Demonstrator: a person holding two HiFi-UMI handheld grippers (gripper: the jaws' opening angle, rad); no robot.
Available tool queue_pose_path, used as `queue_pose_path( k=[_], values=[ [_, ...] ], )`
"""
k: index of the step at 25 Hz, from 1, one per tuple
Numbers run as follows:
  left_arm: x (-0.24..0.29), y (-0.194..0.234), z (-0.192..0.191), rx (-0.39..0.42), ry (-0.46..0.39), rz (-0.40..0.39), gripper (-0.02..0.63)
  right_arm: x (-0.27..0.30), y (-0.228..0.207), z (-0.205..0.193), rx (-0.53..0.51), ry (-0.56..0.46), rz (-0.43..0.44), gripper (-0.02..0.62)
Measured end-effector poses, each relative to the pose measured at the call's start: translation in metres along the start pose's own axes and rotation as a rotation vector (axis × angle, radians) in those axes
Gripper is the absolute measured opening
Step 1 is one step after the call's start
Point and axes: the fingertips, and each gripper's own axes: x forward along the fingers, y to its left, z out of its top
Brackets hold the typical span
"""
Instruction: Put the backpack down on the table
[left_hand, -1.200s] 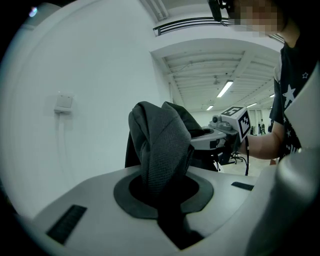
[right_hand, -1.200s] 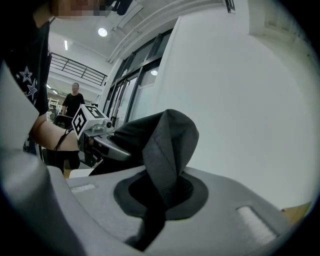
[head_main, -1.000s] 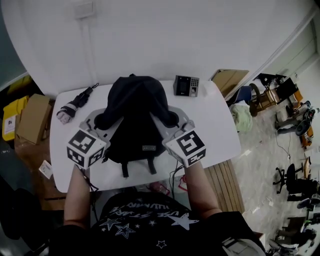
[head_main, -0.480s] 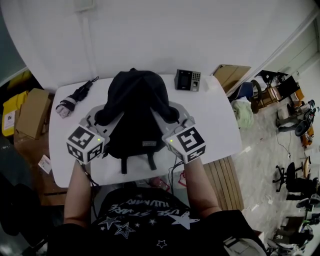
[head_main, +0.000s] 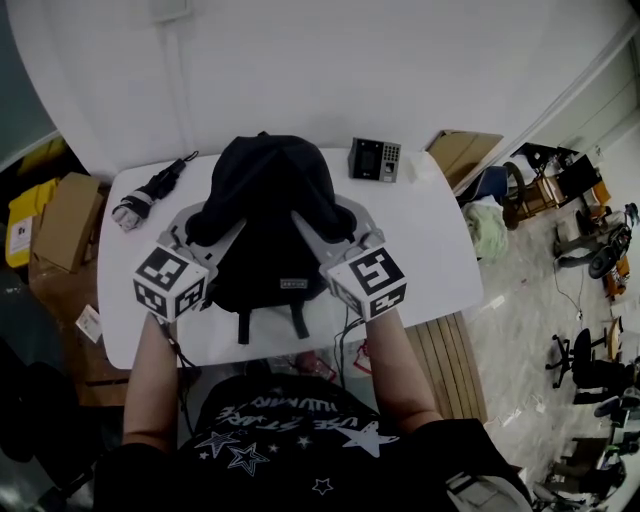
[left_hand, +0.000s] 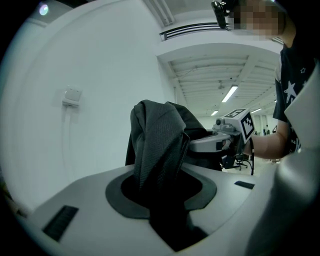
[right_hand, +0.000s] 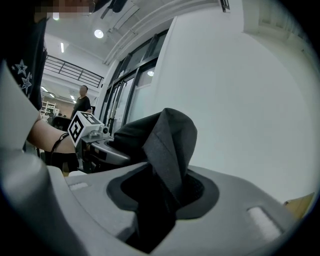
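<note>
The black backpack (head_main: 265, 225) is seen standing upright on the white table (head_main: 430, 240), near its middle, with its base resting on the tabletop and two straps (head_main: 270, 325) trailing toward the near edge. It is flanked at shoulder height by both tongs. The jaws of the left gripper (left_hand: 160, 187) are just beginning to part, and a fold of the bag's dark fabric is pinched between their pads. The jaws of the right gripper (right_hand: 162, 192) are opening wider; a fold of fabric stands between them (loosely, with dark gaps at its sides). A folded umbrella (head_main: 150, 200) is laid at the table's far left corner, and a keypad device (head_main: 375, 160) is set just beyond the bag's right side, apart from it.
</note>
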Motion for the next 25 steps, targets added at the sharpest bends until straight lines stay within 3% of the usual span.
queue_pose_path(
  k=[6,9,13,16,25],
  values=[
    [-0.007,0.014,0.001,0.009,0.027,0.09,0.338,-0.003,0.004,-0.008,-0.002,0.039,0.017,0.281],
    [-0.014,0.019,0.0,0.003,0.032,0.13,0.384,-0.009,0.004,-0.007,0.003,0.005,0.003,0.327],
    [-0.027,0.019,0.002,-0.019,0.017,0.183,0.413,-0.022,-0.003,-0.001,0.04,-0.041,-0.025,0.345],
    [-0.037,0.017,0.002,-0.016,0.025,0.226,0.413,-0.032,-0.008,-0.008,0.034,-0.022,-0.039,0.345],
    [-0.058,-0.013,-0.004,-0.033,0.052,0.352,0.411,-0.078,-0.012,-0.018,0.058,-0.037,-0.009,0.344]
  ],
)
